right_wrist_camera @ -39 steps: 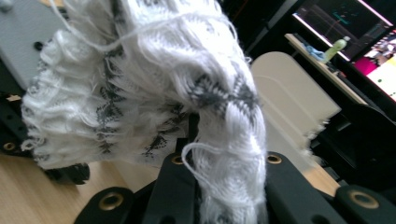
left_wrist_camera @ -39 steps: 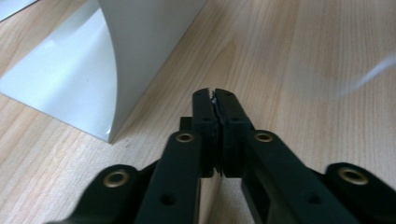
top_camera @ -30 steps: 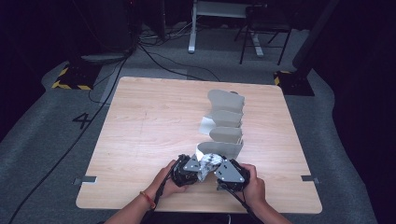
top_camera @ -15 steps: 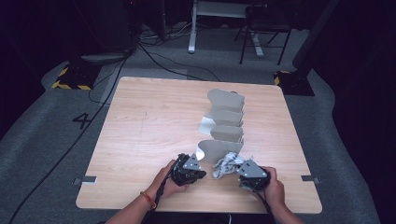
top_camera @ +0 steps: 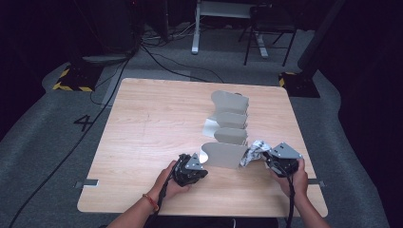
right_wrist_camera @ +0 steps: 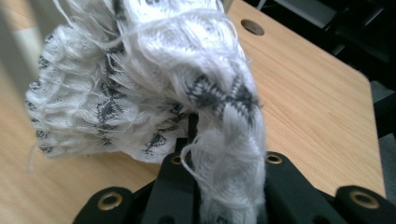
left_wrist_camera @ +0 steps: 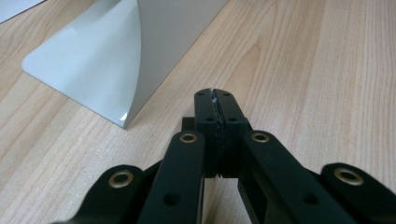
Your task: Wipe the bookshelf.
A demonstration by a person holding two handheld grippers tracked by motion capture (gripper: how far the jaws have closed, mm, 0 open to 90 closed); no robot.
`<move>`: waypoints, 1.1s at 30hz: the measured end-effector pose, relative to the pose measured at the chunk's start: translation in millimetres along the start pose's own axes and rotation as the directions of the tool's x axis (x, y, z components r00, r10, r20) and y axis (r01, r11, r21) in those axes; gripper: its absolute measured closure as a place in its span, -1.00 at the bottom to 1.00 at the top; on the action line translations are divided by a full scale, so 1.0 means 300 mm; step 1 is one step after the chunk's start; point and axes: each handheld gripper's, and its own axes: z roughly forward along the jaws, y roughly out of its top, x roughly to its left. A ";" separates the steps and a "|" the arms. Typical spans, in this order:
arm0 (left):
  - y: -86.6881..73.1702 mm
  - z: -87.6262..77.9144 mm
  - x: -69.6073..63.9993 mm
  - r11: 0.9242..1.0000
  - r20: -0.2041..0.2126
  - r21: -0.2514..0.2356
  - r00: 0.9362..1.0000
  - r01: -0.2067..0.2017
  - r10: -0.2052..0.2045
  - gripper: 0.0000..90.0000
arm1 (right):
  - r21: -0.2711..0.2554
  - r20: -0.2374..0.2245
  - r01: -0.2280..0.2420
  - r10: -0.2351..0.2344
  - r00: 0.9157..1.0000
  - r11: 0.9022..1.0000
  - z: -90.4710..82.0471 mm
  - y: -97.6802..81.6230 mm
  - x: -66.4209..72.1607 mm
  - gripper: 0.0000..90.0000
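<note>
A white knitted cloth with a dark grey pattern (top_camera: 252, 152) hangs bunched from my right gripper (top_camera: 264, 154), which is shut on it just right of the front grey metal divider (top_camera: 223, 154). In the right gripper view the cloth (right_wrist_camera: 154, 79) covers the jaw tips and billows over the table. My left gripper (top_camera: 201, 160) rests near the table's front edge at the divider's left end. Its jaws (left_wrist_camera: 217, 95) are pressed together with nothing between them, close beside the divider's flat foot (left_wrist_camera: 88, 65).
Three more grey dividers (top_camera: 230, 134) (top_camera: 232, 118) (top_camera: 229, 101) stand in a row behind the front one, toward the far edge. The wooden table (top_camera: 152, 123) has bare room on its left half. Cables and chair legs lie on the floor beyond.
My right gripper has carried the cloth rightward, from beside the left gripper to the right end of the front divider. The left gripper has stayed put.
</note>
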 end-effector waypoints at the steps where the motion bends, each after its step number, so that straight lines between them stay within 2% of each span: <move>1: -0.001 0.000 0.001 1.000 0.000 -0.001 1.000 -0.001 0.001 0.94 | 0.023 -0.009 -0.002 0.002 1.000 1.000 0.019 -0.001 -0.010 0.82; 5: -0.003 -0.003 0.000 1.000 -0.003 -0.003 1.000 -0.004 0.004 0.80 | 0.091 -0.032 -0.038 0.041 0.999 0.995 0.090 -0.026 -0.046 0.73; 7: -0.004 -0.005 -0.001 1.000 -0.004 -0.001 1.000 -0.009 0.009 0.71 | 0.107 -0.045 -0.036 0.041 0.998 0.994 0.117 -0.043 -0.058 0.70; 10: -0.006 -0.006 -0.003 1.000 -0.012 -0.001 1.000 -0.016 0.016 0.54 | 0.113 -0.058 -0.047 0.054 0.997 0.992 0.133 -0.062 -0.068 0.67; 12: -0.009 -0.010 -0.004 1.000 -0.027 0.008 0.999 -0.028 0.028 0.41 | 0.140 -0.062 -0.054 0.063 0.996 0.989 0.141 -0.080 -0.081 0.60; 15: -0.017 -0.017 -0.003 1.000 -0.048 0.006 0.999 -0.004 0.004 0.19 | 0.151 -0.073 -0.055 0.066 0.995 0.987 0.128 -0.092 -0.097 0.48; 21: -0.032 -0.032 0.007 1.000 -0.075 0.014 0.997 0.017 -0.016 -0.10 | 0.114 -0.104 -0.049 0.061 0.993 0.992 0.075 -0.092 -0.130 0.18; 26: -0.050 -0.052 0.014 1.000 -0.079 0.021 0.997 0.016 -0.015 -0.18 | 0.119 -0.138 -0.002 0.018 0.990 0.993 0.026 -0.100 -0.127 0.10; 33: -0.072 -0.076 0.024 0.999 -0.088 0.020 0.996 0.027 -0.025 -0.22 | 0.096 -0.180 0.017 0.000 0.984 0.995 -0.066 -0.106 -0.122 0.03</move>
